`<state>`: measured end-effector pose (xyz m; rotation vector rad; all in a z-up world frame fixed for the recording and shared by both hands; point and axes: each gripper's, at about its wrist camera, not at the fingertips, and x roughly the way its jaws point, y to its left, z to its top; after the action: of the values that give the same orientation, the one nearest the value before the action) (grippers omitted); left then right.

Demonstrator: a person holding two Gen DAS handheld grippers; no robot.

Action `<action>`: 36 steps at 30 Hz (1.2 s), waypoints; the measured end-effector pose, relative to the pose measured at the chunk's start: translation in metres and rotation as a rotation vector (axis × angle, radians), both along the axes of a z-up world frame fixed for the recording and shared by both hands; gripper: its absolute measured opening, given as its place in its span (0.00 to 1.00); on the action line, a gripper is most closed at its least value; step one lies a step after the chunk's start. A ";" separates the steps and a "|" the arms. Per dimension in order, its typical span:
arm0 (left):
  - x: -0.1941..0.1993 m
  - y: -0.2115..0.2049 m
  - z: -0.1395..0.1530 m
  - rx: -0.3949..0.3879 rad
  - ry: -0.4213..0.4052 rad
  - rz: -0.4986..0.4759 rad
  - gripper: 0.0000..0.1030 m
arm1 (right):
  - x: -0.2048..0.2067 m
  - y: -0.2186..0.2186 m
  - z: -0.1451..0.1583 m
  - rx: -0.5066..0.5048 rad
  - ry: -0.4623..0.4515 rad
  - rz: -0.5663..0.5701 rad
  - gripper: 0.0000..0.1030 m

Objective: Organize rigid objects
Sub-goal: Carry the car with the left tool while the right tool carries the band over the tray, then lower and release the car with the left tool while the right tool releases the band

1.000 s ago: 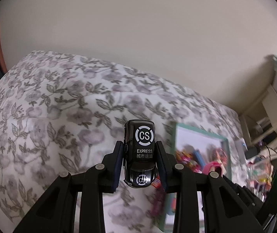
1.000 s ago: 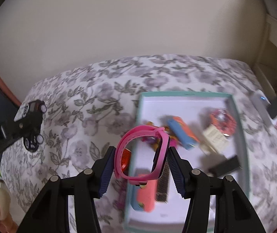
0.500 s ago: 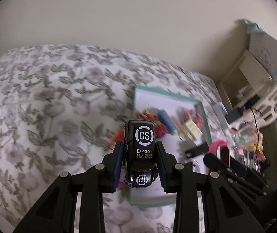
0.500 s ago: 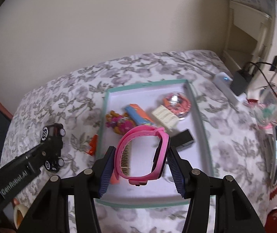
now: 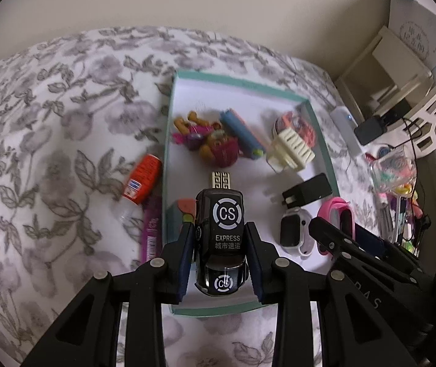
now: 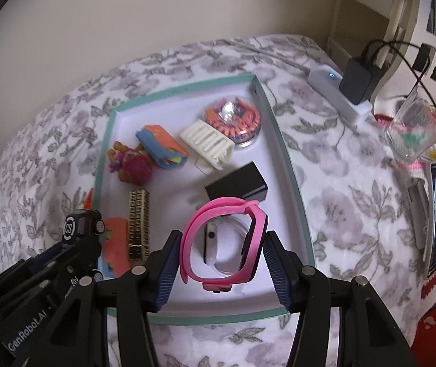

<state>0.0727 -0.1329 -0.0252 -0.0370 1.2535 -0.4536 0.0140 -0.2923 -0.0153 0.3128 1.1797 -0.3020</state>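
My left gripper is shut on a black toy car marked "CS EXPRESS" and holds it over the near left part of the teal-rimmed white tray. The car also shows in the right wrist view. My right gripper is shut on a pink watch and holds it above the tray's near middle. The pink watch also shows in the left wrist view. A white watch lies in the tray under it.
The tray holds a doll, a blue-orange case, a cream clip, a bead dish, a black adapter and a gold bar. An orange bottle lies left of the tray. A power strip and clutter sit right.
Both grippers have moved closer over the tray with their objects still held. The tray now fills the middle of both views.
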 end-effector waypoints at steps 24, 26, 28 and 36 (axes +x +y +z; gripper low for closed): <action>-0.002 -0.027 -0.034 0.065 0.095 -0.061 0.33 | -0.001 -0.015 -0.029 -0.006 0.111 -0.056 0.56; -0.002 -0.027 -0.034 0.066 0.096 -0.059 0.33 | -0.001 -0.015 -0.032 -0.001 0.124 -0.057 0.56; 0.000 -0.028 -0.035 0.068 0.096 -0.059 0.33 | -0.001 -0.016 -0.034 -0.001 0.131 -0.053 0.56; -0.001 -0.030 -0.035 0.079 0.091 -0.073 0.36 | 0.001 -0.015 -0.038 -0.010 0.155 -0.042 0.57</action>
<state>0.0712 -0.1629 -0.0600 0.0550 1.3648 -0.4692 0.0146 -0.3075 -0.0536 0.3099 1.3252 -0.3738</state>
